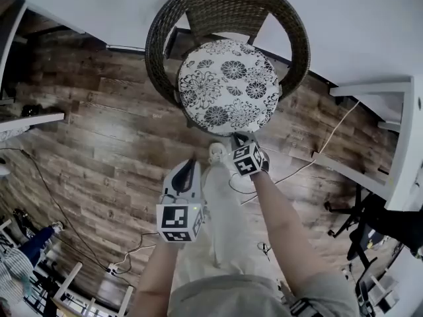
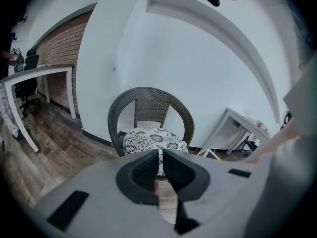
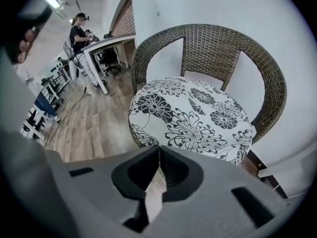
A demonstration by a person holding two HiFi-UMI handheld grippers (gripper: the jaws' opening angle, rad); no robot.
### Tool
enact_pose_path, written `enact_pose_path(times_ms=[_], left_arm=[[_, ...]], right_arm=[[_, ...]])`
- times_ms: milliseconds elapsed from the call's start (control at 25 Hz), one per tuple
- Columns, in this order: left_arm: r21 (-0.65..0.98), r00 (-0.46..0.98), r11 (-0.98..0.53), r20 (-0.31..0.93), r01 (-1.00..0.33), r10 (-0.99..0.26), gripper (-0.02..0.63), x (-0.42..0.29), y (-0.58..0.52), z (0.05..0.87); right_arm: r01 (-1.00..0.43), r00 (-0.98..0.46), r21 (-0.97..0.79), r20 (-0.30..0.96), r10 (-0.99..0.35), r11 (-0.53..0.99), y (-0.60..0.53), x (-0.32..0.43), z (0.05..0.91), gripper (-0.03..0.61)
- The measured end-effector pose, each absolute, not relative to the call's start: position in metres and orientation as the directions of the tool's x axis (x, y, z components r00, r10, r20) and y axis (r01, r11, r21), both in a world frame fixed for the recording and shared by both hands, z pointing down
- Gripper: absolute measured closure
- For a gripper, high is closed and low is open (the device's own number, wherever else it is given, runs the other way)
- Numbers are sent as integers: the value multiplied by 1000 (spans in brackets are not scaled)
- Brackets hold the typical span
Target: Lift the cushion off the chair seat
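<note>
While the black-and-white floral cushion (image 1: 228,84) lies flat on the round seat of the wicker chair (image 1: 157,51), covering it from side to side, the right gripper (image 1: 239,137) points steeply down at the cushion's near edge. Its jaws are drawn together at the tips. A pale strip shows in the slot behind the tips, and it looks like the cushion's front rim pinched between the pads, though the right gripper view is too tight to be sure. Beyond the tips, that view shows the cushion's top level and unwrinkled, with the chair's curved back rising behind it.

The left gripper (image 1: 190,164) hangs nearer the person, well apart from the cushion and the chair, just beside a pale trouser leg (image 1: 225,223). Its jaws are clenched to a thin slit with nothing in it; through the slit only the brown plank floor (image 1: 99,111) and a sliver of the cushion's front show.

A white shoe (image 1: 216,152) stands on the floor between the two grippers, just beside the right one. The chair backs onto a white wall (image 1: 370,18). A thin cable (image 1: 330,137) trails across the planks to the chair's right. In the right gripper view another person (image 3: 79,33) stands far off at a white desk (image 3: 106,43).
</note>
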State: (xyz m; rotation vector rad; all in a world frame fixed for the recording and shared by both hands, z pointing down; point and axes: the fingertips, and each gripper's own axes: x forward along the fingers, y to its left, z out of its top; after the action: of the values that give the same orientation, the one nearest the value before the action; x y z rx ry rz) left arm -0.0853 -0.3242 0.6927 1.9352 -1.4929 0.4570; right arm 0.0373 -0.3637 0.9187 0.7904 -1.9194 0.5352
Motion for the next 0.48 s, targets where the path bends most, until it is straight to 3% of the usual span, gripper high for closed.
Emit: enact_pose_path(times_ms=[480], left_arm=[[256,277,-154,565,-954,-777,589,-91,-315,627]], right_arm=[[-734,-390,-51,848,-359,677,-355,20,840,571]])
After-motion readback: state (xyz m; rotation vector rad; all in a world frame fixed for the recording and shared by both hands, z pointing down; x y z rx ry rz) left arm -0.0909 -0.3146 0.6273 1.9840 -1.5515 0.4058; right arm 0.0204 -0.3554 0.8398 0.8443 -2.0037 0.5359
